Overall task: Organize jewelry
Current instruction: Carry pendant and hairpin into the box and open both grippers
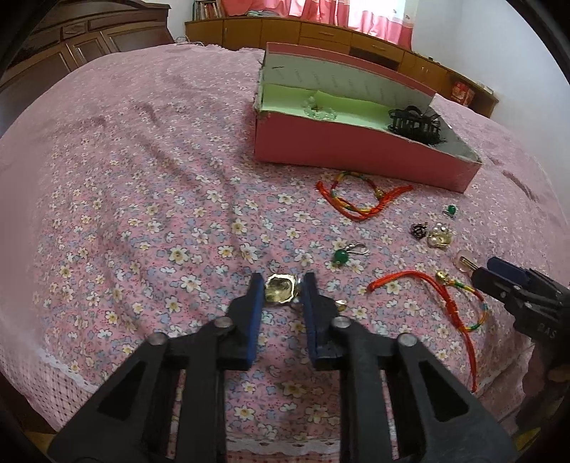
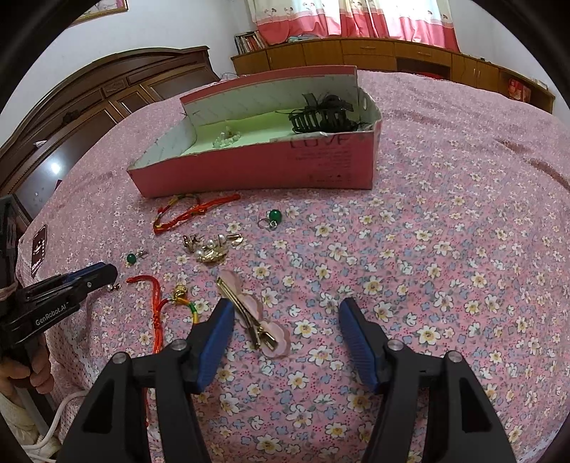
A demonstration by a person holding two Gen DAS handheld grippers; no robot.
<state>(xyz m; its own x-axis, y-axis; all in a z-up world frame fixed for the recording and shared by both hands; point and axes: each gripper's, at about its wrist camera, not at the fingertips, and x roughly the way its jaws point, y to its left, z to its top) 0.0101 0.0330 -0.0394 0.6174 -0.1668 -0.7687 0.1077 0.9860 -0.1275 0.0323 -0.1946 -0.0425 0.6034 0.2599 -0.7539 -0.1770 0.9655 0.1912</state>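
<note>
The bedspread [image 2: 445, 220] is pink with small white and blue flowers. The box [image 2: 256, 171] is pink outside, pale green inside. The cord bracelets [image 1: 359, 199] are red, the curtains [image 2: 356, 17] pink-and-white.

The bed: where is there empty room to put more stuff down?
Bare bedspread lies left of the pink box, and right of the pink hair clip in the right view. It's crowded before the box: red cord bracelets, green bead earrings.
</note>
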